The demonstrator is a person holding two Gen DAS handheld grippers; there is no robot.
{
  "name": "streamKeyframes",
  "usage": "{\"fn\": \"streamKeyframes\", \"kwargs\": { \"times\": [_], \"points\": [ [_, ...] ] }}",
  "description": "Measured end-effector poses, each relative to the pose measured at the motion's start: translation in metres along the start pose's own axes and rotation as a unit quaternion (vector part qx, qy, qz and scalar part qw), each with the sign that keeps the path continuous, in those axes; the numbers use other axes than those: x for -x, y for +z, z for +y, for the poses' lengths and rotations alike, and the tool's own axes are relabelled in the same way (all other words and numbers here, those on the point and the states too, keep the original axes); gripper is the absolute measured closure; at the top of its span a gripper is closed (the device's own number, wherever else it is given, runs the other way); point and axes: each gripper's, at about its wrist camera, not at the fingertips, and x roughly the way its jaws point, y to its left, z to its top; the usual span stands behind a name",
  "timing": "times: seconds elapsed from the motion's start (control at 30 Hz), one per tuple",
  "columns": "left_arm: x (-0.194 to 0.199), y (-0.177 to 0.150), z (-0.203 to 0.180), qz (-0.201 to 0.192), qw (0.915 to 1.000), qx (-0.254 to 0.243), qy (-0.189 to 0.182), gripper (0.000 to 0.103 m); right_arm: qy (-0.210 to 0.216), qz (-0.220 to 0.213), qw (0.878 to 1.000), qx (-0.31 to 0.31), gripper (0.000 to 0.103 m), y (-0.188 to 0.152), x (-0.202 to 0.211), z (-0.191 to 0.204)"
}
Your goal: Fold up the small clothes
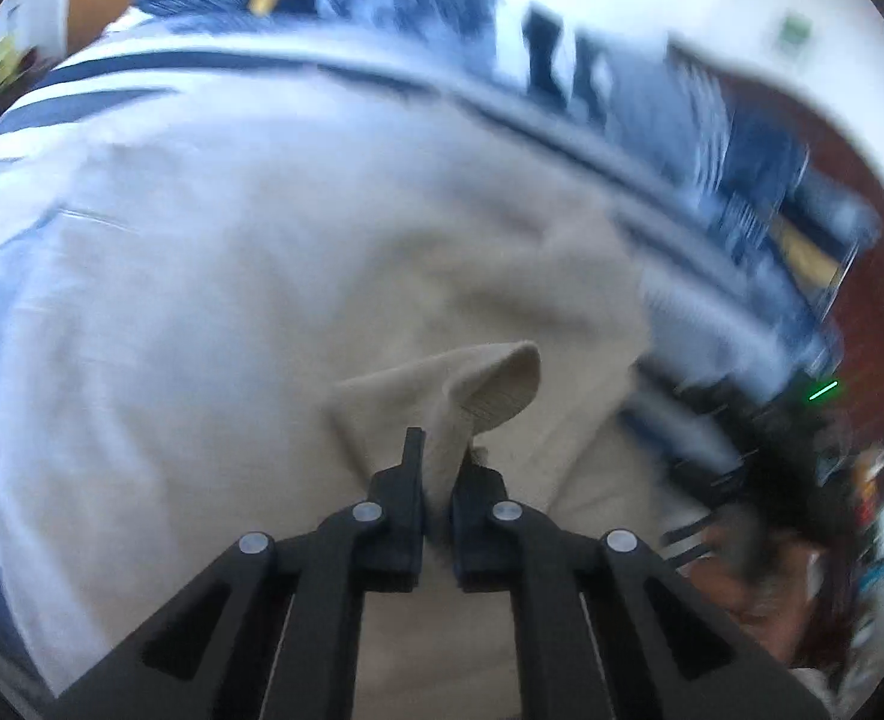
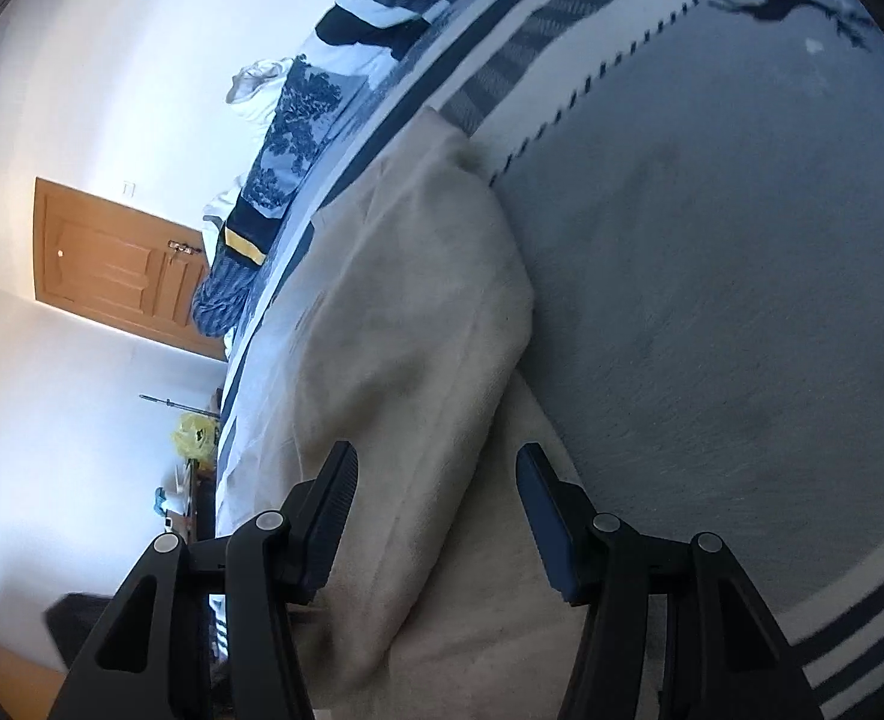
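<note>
The beige garment (image 1: 298,276) lies spread on the bedspread (image 2: 712,276), one part folded over into a raised ridge (image 2: 418,312). The left gripper (image 1: 440,456) has its fingers pressed together on a pinched-up fold of the cloth, while the right gripper (image 2: 436,480) hovers with fingers spread, one on either side of the ridge. Blue patterned bedding (image 2: 298,120) lies along the far edge, and a wooden door (image 2: 112,258) stands beyond.

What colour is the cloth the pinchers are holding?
Beige. The cloth shows best in the left wrist view, pinched by the left gripper.
</note>
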Motion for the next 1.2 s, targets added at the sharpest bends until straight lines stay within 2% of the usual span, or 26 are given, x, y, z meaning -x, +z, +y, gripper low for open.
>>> {"fn": "streamKeyframes", "kwargs": {
  "times": [0.1, 0.17, 0.27, 0.4, 0.47, 0.5, 0.57, 0.6, 0.63, 0.67, 0.7, 0.73, 0.8, 0.97, 1.1, 1.13, 1.17, 1.2],
  "points": [
    [0.055, -0.01, 0.029, -0.048, 0.9972, 0.053, -0.024, 0.097, 0.015, 0.009, 1.0, -0.004, 0.043, -0.001, -0.006, -0.001],
    [0.075, -0.025, 0.044, -0.059, 0.9956, 0.069, -0.02, 0.097, 0.018, 0.014, 1.0, 0.003, 0.043, -0.003, -0.011, 0.004],
    [0.079, -0.048, 0.063, -0.05, 0.997, 0.055, 0.024, 0.101, 0.013, 0.023, 0.999, 0.021, 0.043, -0.007, -0.019, 0.011],
    [0.058, -0.074, 0.098, 0.0, 0.9948, 0.058, 0.084, 0.101, 0.003, 0.026, 0.999, 0.028, 0.043, -0.009, -0.025, 0.013],
    [0.049, -0.086, 0.116, 0.029, 0.9935, 0.078, 0.078, 0.101, -0.003, 0.024, 0.999, 0.036, 0.043, -0.009, -0.027, 0.016],
    [0.046, -0.087, 0.118, 0.045, 0.9918, 0.075, 0.094, 0.101, -0.006, 0.023, 0.999, 0.039, 0.043, -0.009, -0.027, 0.017],
    [0.056, -0.084, 0.122, 0.031, 0.9909, 0.079, 0.104, 0.101, -0.008, 0.021, 0.999, 0.04, 0.043, -0.008, -0.026, 0.02],
    [0.064, -0.081, 0.12, 0.018, 0.9914, 0.074, 0.106, 0.093, -0.012, 0.016, 0.999, 0.039, 0.043, -0.006, -0.022, 0.022],
    [0.073, -0.073, 0.115, 0.006, 0.9924, 0.061, 0.107, 0.085, -0.012, 0.009, 0.999, 0.036, 0.043, -0.001, -0.016, 0.025],
    [0.076, -0.066, 0.111, 0.002, 0.9933, 0.052, 0.103, 0.058, -0.014, 0.006, 0.999, 0.037, 0.043, 0.002, -0.012, 0.028],
    [0.08, -0.059, 0.106, -0.002, 0.995, 0.044, 0.09, 0.041, -0.027, 0.005, 0.999, 0.035, 0.043, 0.009, -0.01, 0.031],
    [0.083, -0.047, 0.094, -0.008, 0.9974, 0.03, 0.065, 0.04, -0.037, 0.006, 0.999, 0.027, 0.043, 0.016, -0.009, 0.033],
    [0.075, -0.021, 0.065, -0.002, 0.9993, -0.005, 0.037, 0.038, -0.045, 0.015, 0.999, -0.001, 0.043, 0.035, -0.015, 0.032],
    [0.024, 0.043, -0.013, 0.015, 0.998, -0.061, 0.007, 0.038, -0.053, 0.016, 0.995, -0.083, 0.043, 0.076, -0.035, 0.014],
    [-0.032, 0.083, -0.074, 0.035, 0.9921, -0.121, 0.0, 0.038, -0.029, -0.001, 0.994, -0.103, 0.045, 0.073, -0.035, -0.003],
    [-0.054, 0.093, -0.091, 0.057, 0.9894, -0.133, -0.01, 0.038, -0.026, -0.003, 0.994, -0.105, 0.052, 0.069, -0.034, -0.006],
    [-0.072, 0.1, -0.098, 0.076, 0.9878, -0.134, -0.02, 0.038, -0.023, -0.002, 0.993, -0.116, 0.063, 0.065, -0.035, -0.011],
    [-0.089, 0.104, -0.108, 0.097, 0.9857, -0.135, -0.03, 0.038, -0.011, 0.005, 0.991, -0.134, 0.066, 0.062, -0.037, -0.016]
  ]
}}
